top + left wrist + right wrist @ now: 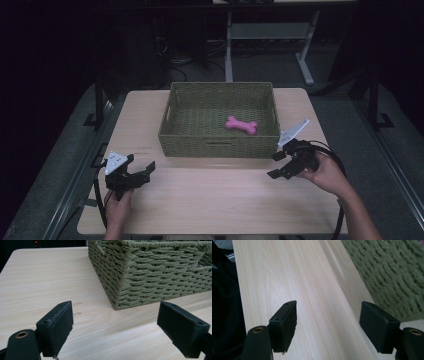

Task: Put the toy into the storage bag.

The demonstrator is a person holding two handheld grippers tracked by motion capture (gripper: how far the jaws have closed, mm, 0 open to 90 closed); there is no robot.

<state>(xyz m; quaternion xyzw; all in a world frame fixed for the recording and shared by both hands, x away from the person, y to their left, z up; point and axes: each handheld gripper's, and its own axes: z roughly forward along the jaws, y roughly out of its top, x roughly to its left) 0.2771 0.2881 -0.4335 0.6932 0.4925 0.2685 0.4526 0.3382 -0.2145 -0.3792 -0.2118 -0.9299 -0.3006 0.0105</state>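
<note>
A pink toy bone (242, 125) is lying flat inside the green woven basket (218, 145), a little right of the middle of the high view. The walls of the basket are keeping it in place, so it is probably there as the thing to be handled. Its long axis is running almost left to right in the frame, with the right end slightly lower, toward the front wall of the basket. One knob end is pointing to the left wall and the other to the right wall. It is well apart from both walls and nothing is touching it.

The left gripper (141, 171) is resting low in the lower left of the high view, on the wooden table (210, 195), well apart from the basket. Its jaws are standing wide apart and holding nothing. In the left gripper view the near corner of the basket (150, 275) is showing between the jaws, farther off.

The right gripper (277, 165) is sitting in the lower right of the high view, just beside the front right corner of the basket. Its jaws are also spread wide and are empty. In the right gripper view the basket wall (392, 272) is rising at the upper right. Being nearest to the bone, this gripper is likely the better one for reaching over the rim.
</note>
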